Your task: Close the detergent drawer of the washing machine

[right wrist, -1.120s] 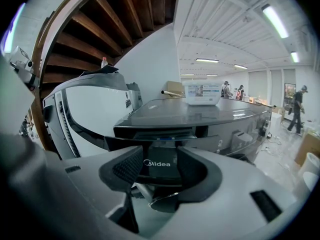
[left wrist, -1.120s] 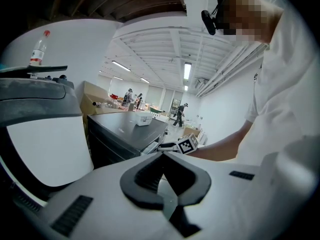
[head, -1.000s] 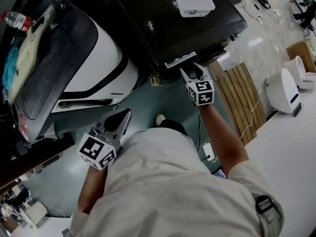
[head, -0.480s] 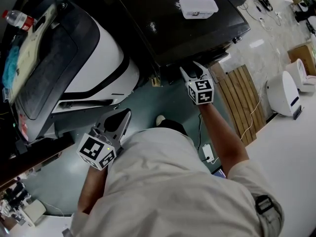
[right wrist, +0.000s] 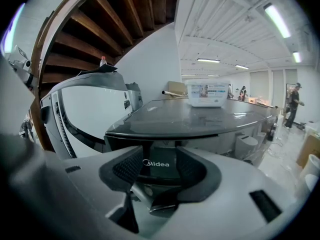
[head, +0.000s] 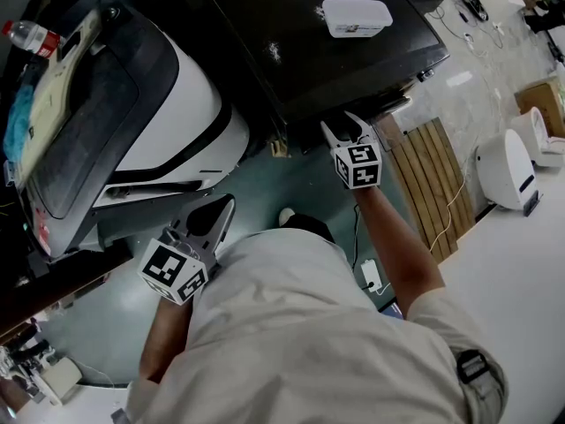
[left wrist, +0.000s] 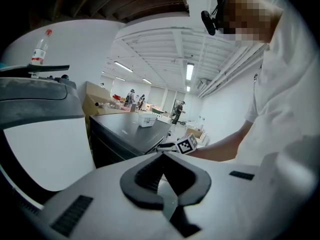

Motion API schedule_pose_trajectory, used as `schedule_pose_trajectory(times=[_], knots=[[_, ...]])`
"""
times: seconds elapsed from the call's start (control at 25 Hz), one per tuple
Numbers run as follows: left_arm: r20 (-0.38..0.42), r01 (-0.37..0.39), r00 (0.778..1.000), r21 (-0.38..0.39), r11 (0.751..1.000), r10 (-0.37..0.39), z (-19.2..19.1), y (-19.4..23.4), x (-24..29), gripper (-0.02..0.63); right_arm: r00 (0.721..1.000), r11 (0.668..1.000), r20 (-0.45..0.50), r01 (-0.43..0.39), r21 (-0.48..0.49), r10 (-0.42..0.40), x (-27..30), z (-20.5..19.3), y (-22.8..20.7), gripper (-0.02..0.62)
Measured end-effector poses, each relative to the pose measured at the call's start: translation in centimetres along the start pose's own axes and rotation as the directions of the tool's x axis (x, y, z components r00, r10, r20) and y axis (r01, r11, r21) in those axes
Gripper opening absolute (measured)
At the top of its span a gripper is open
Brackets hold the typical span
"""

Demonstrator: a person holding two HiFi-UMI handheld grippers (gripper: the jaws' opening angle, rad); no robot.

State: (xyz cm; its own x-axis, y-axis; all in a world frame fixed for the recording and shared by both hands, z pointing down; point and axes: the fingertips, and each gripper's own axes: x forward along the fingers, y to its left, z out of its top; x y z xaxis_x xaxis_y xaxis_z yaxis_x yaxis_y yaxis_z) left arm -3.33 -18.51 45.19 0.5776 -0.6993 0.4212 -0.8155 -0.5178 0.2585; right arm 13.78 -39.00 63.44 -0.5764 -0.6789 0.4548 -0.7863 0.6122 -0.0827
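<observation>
Nearly all seems done: the detergent drawer (right wrist: pixel 161 163) looks flush in the washing machine (head: pixel 335 51), your right gripper (head: pixel 338 122) before it, fingers wide, left gripper (head: pixel 225 203) aside, fingers together.

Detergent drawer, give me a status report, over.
Right hand-held gripper open at washing machine front; left hand-held gripper shut, empty. Detergent drawer looks pushed in flush. Nothing blocking it.

**Tool spread before the drawer front**

The tool (right wrist: pixel 159 150) has its jaws apart. Between them shows the drawer front (right wrist: pixel 160 165), marked Midea, just beneath the washer's dark top (right wrist: pixel 165 121). A white box (right wrist: pixel 208 94) sits on that top.
</observation>
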Motion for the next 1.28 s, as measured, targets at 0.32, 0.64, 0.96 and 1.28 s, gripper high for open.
schedule_pose_trajectory(times=[0.32, 0.64, 0.96, 1.28], knots=[[-0.012, 0.002, 1.000, 0.004, 1.000, -0.002, 0.1, 0.4, 0.3, -0.005, 1.000, 1.000, 0.010, 0.022, 0.018, -0.022, 0.2, 0.1, -0.1, 0.209], [-0.020, 0.007, 1.000, 0.017, 1.000, -0.006, 0.3, 0.5, 0.0, -0.005, 0.999, 1.000, 0.033, 0.024, 0.019, -0.025, 0.9, 0.4, -0.3, 0.209], [-0.007, 0.057, 0.998, 0.044, 0.997, -0.057, 0.8, -0.6, -1.3, -0.005, 0.999, 0.999, 0.032, 0.027, 0.047, -0.028, -1.2, 0.7, 0.3, 0.209], [-0.004, 0.186, 0.983, 0.086, 0.979, -0.186, 0.4, -1.7, -3.0, -0.005, 0.991, 0.989, 0.064, 0.115, 0.095, -0.122, -7.6, 1.5, 2.1, 0.204]])
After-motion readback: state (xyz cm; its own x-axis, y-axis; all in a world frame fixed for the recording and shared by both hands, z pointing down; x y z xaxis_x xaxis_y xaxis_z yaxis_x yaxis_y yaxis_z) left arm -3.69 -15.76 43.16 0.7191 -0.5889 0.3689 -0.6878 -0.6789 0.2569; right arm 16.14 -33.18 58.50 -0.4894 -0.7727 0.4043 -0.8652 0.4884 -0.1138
